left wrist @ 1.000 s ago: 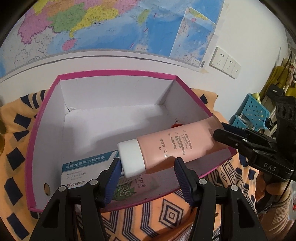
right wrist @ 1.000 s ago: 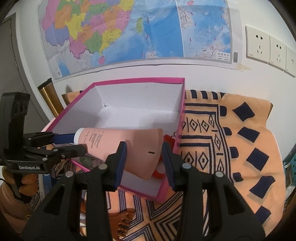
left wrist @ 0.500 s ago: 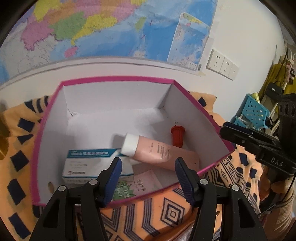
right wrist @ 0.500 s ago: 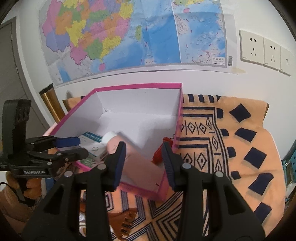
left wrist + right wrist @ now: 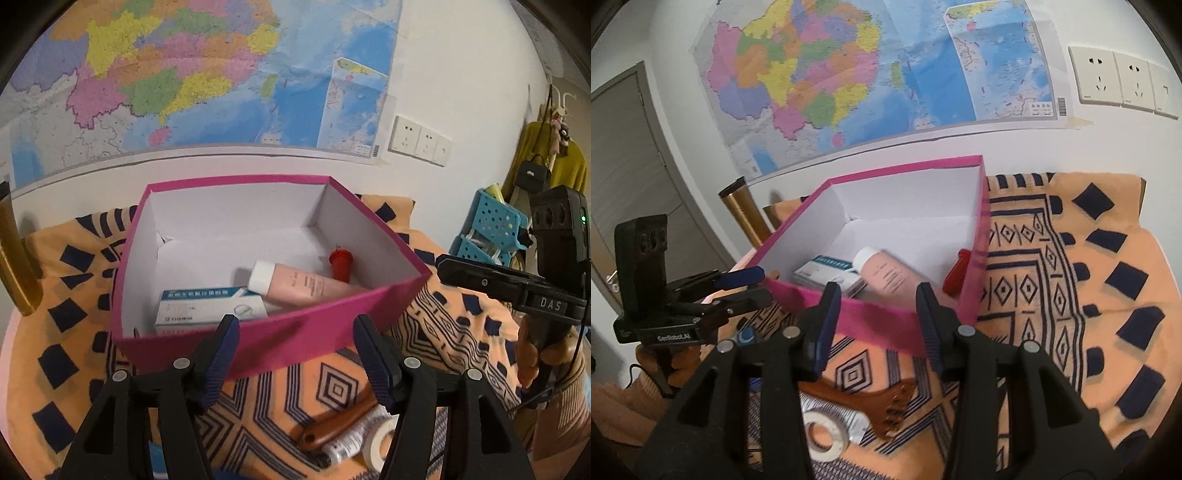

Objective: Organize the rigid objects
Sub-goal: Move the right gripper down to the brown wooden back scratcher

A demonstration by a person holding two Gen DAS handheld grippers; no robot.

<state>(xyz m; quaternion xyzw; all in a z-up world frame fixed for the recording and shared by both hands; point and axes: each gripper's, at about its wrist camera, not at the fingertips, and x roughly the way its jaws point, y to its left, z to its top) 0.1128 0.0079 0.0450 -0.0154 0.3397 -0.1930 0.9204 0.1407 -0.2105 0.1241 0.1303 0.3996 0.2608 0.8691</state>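
Observation:
The pink tube [image 5: 306, 286] [image 5: 886, 275] lies loose inside the magenta box [image 5: 236, 181] [image 5: 905, 168], its white cap on a blue-and-white medicine carton [image 5: 207, 302] [image 5: 827, 269]. A red capped item [image 5: 341, 264] [image 5: 956, 273] rests beside it. My left gripper [image 5: 295, 328] [image 5: 759, 284] hovers before the box's near wall, jaws opening with nothing between them. My right gripper [image 5: 878, 295] [image 5: 443, 264] is also opening and empty, near the box's right corner. On the cloth below lie a brown wooden comb [image 5: 340, 417] [image 5: 871, 398], a white tube [image 5: 354, 439] and a tape roll [image 5: 380, 443] [image 5: 823, 435].
An orange patterned cloth [image 5: 74, 332] [image 5: 1071, 295] covers the table, which stands against a wall with a map and sockets. A gold cylinder [image 5: 14, 266] [image 5: 744, 210] stands left of the box. A blue perforated basket [image 5: 491, 229] sits off to the right.
A second ago both grippers held the pink tube over the box. It has dropped inside, and both grippers have let go, pulled back and risen.

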